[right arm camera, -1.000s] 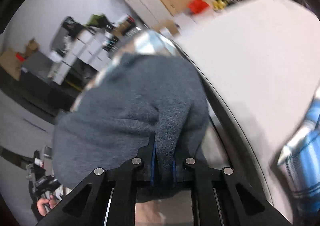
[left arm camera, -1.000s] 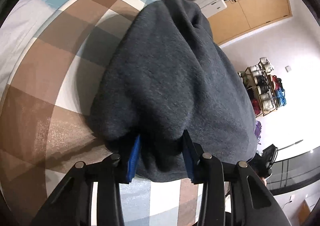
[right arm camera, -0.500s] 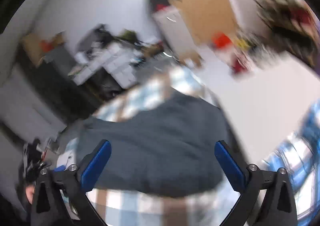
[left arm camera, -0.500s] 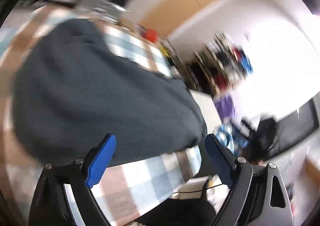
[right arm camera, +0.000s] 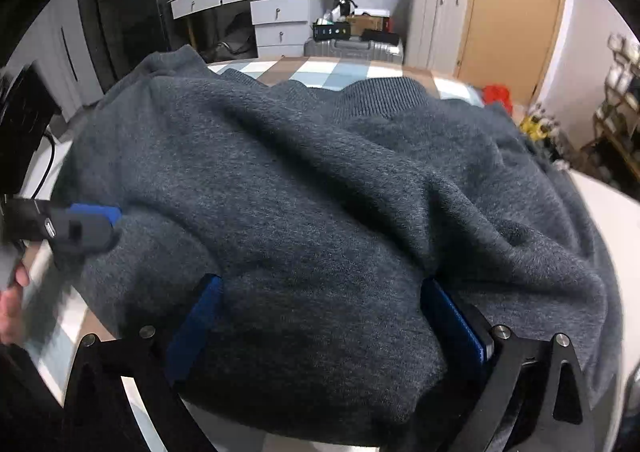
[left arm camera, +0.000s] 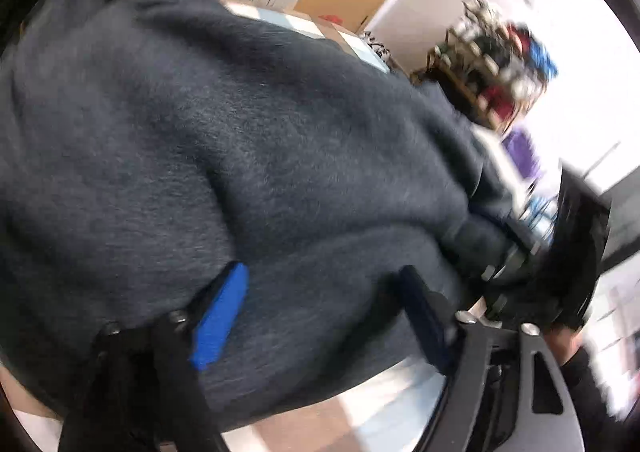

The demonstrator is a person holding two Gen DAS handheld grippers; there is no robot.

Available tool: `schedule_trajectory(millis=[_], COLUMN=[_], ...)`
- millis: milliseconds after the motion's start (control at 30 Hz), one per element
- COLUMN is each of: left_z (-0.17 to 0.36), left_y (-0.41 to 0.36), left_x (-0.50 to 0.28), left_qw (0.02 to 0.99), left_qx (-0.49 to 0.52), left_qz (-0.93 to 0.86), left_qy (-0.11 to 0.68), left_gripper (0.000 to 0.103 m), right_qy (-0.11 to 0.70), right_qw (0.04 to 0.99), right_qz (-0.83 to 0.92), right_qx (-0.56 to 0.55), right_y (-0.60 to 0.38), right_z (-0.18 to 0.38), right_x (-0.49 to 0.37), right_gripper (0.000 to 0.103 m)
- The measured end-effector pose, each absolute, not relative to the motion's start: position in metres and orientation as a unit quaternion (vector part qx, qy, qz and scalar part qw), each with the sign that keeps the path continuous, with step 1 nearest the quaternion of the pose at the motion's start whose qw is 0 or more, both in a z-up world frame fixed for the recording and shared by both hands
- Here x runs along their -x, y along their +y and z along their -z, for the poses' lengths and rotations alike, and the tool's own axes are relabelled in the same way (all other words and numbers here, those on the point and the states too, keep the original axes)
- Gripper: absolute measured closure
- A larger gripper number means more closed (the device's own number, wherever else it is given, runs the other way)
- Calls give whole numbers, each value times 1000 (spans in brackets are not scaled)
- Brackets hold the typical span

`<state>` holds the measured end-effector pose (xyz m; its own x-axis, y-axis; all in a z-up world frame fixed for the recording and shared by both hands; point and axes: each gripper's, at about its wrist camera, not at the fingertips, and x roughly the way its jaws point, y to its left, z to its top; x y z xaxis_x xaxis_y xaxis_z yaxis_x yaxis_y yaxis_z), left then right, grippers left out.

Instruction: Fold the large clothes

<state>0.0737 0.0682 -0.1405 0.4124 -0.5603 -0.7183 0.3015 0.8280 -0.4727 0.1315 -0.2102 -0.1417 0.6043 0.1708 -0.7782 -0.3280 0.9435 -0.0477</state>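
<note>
Both grippers released the sweater (right arm camera: 320,192); left gripper (left arm camera: 320,312) closing, right gripper (right arm camera: 324,316) spread

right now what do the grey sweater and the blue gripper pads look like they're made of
Grey sweater: looks like a soft knit or fleece, matte and slightly fuzzy, with a ribbed band at its far edge; the exact fibre cannot be told. Blue pads: smooth and matte, likely rubber or plastic, set on black fingers that look like hard plastic with metal screws.
</note>
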Motion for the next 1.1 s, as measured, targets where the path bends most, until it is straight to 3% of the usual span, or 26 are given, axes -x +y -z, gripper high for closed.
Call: schedule_trajectory(millis=[200,233,267,333,467,567,733,900,1100], left_z=[114,105,93,82,78,115,135,129,133], left_y=[77,79,75,64,68,83,98,99,94], left_x=[-62,-58,-56,-59,-91,-117,-103,-97,-104], left_qw=[837,844,846,853,859,831,826,826,828], left_qx=[130,122,114,88,77,107,129,125,145], left_qz=[252,255,270,285,264,242,272,273,277], left_qy=[468,457,445,427,433,490,476,477,466], left_gripper=[32,31,21,17,17,17,17,17,17], right_qy=[383,337,298,276,380,506,498,361,479], right_qw=[904,921,934,946,920,858,863,922,835], right_qz=[-166,-184,-190,-160,-84,-68,-81,-128,-202], right_qx=[87,68,56,65,42,-49,-3,52,178], right_y=[-207,-216,-217,-228,-261,-306,-300,-289,-238], right_z=[106,83,68,52,67,122,104,22,53], right_x=[-120,-107,-106,-105,-167,-213,-212,-204,-267], right_gripper=[2,2,0,0,0,0,0,0,0])
